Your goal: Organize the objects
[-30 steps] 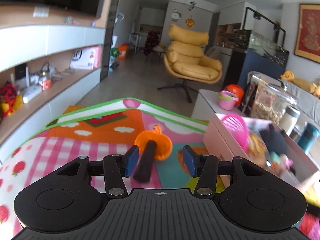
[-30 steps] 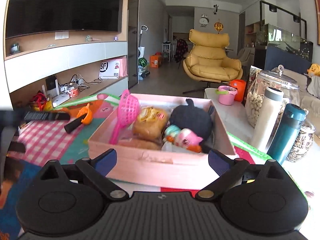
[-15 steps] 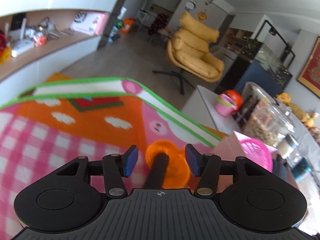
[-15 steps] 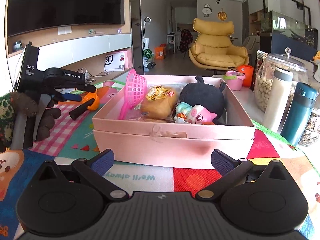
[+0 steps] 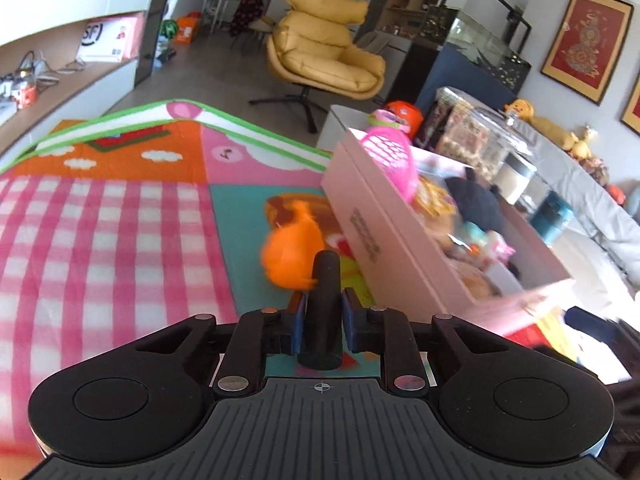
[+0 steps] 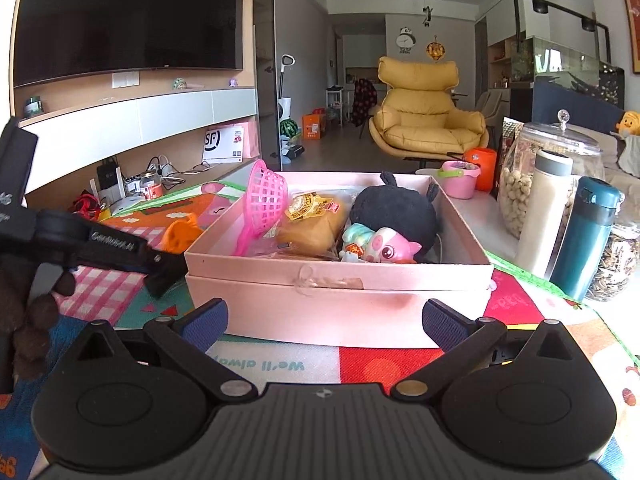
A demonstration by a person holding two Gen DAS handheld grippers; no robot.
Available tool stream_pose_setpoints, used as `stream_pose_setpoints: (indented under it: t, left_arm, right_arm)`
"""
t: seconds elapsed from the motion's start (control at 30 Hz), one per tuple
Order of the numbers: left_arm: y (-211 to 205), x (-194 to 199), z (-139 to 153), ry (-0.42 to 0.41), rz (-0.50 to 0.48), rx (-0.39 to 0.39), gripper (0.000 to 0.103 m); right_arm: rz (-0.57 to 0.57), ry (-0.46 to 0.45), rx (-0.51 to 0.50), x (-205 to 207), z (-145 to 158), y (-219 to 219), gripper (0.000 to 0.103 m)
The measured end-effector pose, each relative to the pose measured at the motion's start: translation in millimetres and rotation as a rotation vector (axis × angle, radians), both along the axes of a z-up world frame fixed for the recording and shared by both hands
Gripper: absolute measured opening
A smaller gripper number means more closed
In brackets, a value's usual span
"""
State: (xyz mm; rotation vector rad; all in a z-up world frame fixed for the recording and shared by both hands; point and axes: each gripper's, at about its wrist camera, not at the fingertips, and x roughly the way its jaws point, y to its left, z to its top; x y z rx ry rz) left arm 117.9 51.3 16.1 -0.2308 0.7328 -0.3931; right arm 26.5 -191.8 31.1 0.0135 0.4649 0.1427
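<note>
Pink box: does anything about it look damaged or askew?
Yes. The pink box has a torn patch with clear tape at the middle of its near rim, and the pink scoop stands tilted, jutting above the left wall. Nothing looks spilled.

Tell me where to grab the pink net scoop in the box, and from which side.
Grip the pink net scoop by the rim of its mesh head, coming from above. The head leans up over the pink box's left wall, while its thin handle slants down among the packed toys, probably too hemmed in. The open right gripper faces the box front.
</note>
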Motion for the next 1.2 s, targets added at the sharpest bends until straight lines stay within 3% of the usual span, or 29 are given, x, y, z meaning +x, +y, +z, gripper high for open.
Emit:
stream_pose_setpoints:
  t: [0.2, 0.3, 0.4, 0.53, 0.6, 0.73, 0.83, 0.93, 1.2]
  left_arm:
    - [-7.9, -78.1, 5.5, -0.006, -0.098, 0.051, 0.022]
    - [-0.7, -101.6, -3.1, 0.034, -0.086, 0.017, 0.022]
    - [8.6, -120.2, -6.6, 0.019, -0.061, -0.009, 0.022]
    - [19.8, -132.3, -9.9, 0.013, -0.047, -0.041, 0.022]
    - [24.9, -132.7, -10.3, 0.022, -0.029, -0.07, 0.022]
    - [28.8, -133.4, -13.4, 0.015, -0.018, -0.095, 0.022]
    - [34.4, -135.5, -17.3, 0.008, -0.012, -0.133, 0.022]
    - [35.2, -136.5, -19.2, -0.004, -0.012, -0.142, 0.022]
    - [41.6, -135.9, -24.4, -0.004, -0.012, -0.189, 0.022]
  right_arm:
    - [0.054, 0.042, -0.004, 5.1, 17.8, 8.4, 0.103]
    - [0.15, 0.048, 0.028, 12.7, 43.6, 23.8, 0.103]
    - [0.266, 0.099, 0.027, 32.2, 65.5, 50.6, 0.103]
    - [0.361, 0.132, -0.084, 59.9, 75.7, 104.3, 0.102]
    - [0.382, 0.159, -0.154, 77.0, 72.1, 132.6, 0.097]
    - [0.345, 0.225, -0.318, 114.2, 48.2, 177.4, 0.096]
    - [0.297, 0.313, -0.366, 140.0, 29.5, 191.3, 0.094]
    - [0.279, 0.371, -0.382, 151.0, 16.0, 196.3, 0.084]
    - [0.263, 0.436, -0.397, 154.6, 10.2, 207.8, 0.034]
